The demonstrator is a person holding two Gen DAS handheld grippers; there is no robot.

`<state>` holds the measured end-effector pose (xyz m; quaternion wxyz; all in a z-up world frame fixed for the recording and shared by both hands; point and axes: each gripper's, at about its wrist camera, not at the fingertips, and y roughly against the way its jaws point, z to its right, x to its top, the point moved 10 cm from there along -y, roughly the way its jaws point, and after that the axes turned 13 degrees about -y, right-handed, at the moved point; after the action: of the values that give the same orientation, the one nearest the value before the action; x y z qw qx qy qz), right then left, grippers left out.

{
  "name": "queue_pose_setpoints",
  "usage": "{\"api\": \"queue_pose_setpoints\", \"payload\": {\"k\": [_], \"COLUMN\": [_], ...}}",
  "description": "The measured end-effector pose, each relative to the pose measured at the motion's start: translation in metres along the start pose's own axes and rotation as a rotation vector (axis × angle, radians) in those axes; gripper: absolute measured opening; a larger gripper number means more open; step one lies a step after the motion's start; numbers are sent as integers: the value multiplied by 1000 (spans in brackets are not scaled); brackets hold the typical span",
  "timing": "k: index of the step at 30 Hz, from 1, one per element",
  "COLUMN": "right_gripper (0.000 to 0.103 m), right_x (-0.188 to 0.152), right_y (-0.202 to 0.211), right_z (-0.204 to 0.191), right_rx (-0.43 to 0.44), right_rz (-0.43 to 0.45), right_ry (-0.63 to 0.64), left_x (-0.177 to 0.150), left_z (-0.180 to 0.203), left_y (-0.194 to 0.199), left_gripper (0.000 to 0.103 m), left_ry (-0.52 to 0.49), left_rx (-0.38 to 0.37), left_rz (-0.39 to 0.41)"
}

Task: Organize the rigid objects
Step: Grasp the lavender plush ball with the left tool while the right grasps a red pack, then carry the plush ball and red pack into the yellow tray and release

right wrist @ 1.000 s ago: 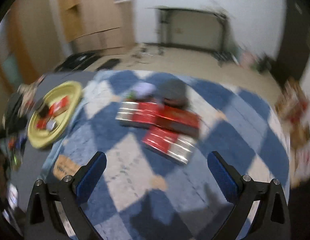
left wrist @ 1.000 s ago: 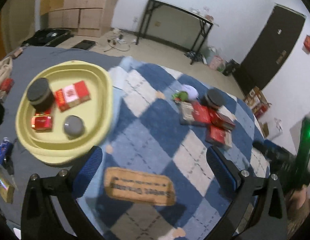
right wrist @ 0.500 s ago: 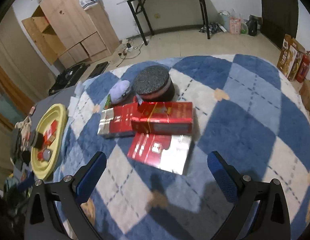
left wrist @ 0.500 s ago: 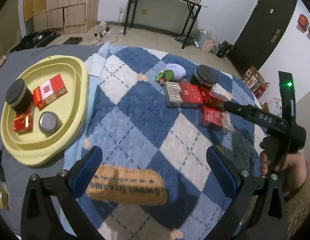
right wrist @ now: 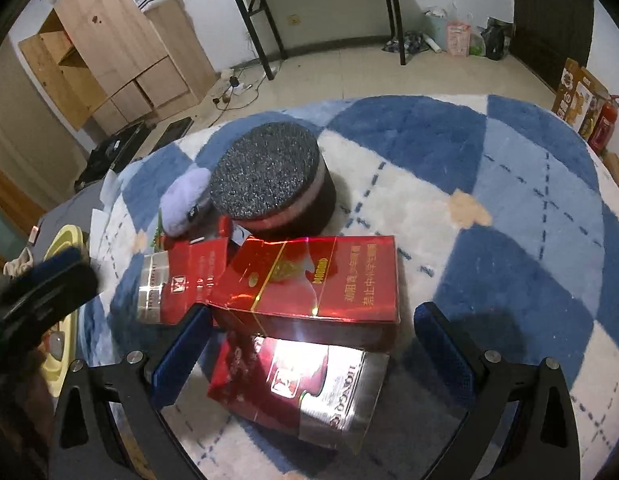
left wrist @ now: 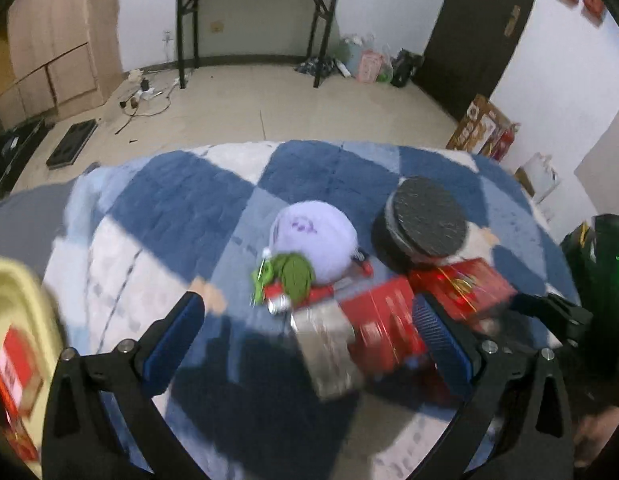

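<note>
blue and white checked blanket (right wrist: 449, 184) covers the surface, everything sits on it. yellow tray (left wrist: 13, 304) at far left edge in left wrist view, a red and white box (left wrist: 15, 368) lying in it, blurred. black round tin (right wrist: 269, 180) with speckled lid stands at the back of the cluster, purple plush toy (left wrist: 315, 238) just beside it on its left. three red boxes packed together in front of the tin: glossy red box (right wrist: 321, 280) lies on top, overlapping the red and silver box (right wrist: 177, 284) to its left and the red foil box (right wrist: 297, 388) nearest the camera. right gripper (right wrist: 309, 348) wide open, holding nothing, fingers straddling the glossy red box and the foil box. left gripper (left wrist: 309, 340) also wide open and empty, low over the red and silver box, view blurred.
</note>
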<state>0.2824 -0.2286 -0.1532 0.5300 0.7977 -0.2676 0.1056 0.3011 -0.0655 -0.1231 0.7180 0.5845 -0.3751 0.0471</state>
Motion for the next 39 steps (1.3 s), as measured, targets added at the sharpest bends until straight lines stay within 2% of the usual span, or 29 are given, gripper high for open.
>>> {"api": "queue_pose_setpoints", "payload": {"k": [7,12,13,15,16,18,23,27,33,36,39], "right_gripper": [103,103,103,103,103,103,99,98,97,97,97], "right_x": [2,2,3,3,3,1,0,6,5,2,-2], "right_y": [-12,-9,-9,-8,-10,-16,-20,-11,0,15,37], "right_z": [-3,-5,-5,-7,-9,-11,-7,-2,7,8,2], "right_rx": [41,34,31,3,-5,-9,-30,-26,-25,-7,32], "right_rz": [-26,-34,-31,-20,-20,-27,-2,30,31,50,74], "right_ry": [-48,-97,-101,-88,-77,-70,-56,-40,-45,-55,-54], "left_x": [16,26,27,28,26,24,20,20,18,10,-8], "left_z": [-7,-13,-14,-12,-12,-9,-9,-18,-28,-33,-41], "left_y": [-49,-55,-57,-60,-62,-62,-55,-36,7,39,86], "left_gripper": [103,102,98,79,67,58,56,56,56,56,56], "left_ry": [-63,-53,-51,-53,-54,-60,-47,9,27,48,72], "left_rx": [30,20,17,14,24,35,40,47,67,85,142], "left_rz": [-47,-40,-41,-51,-62,-65,-47,-15,29,49,71]}}
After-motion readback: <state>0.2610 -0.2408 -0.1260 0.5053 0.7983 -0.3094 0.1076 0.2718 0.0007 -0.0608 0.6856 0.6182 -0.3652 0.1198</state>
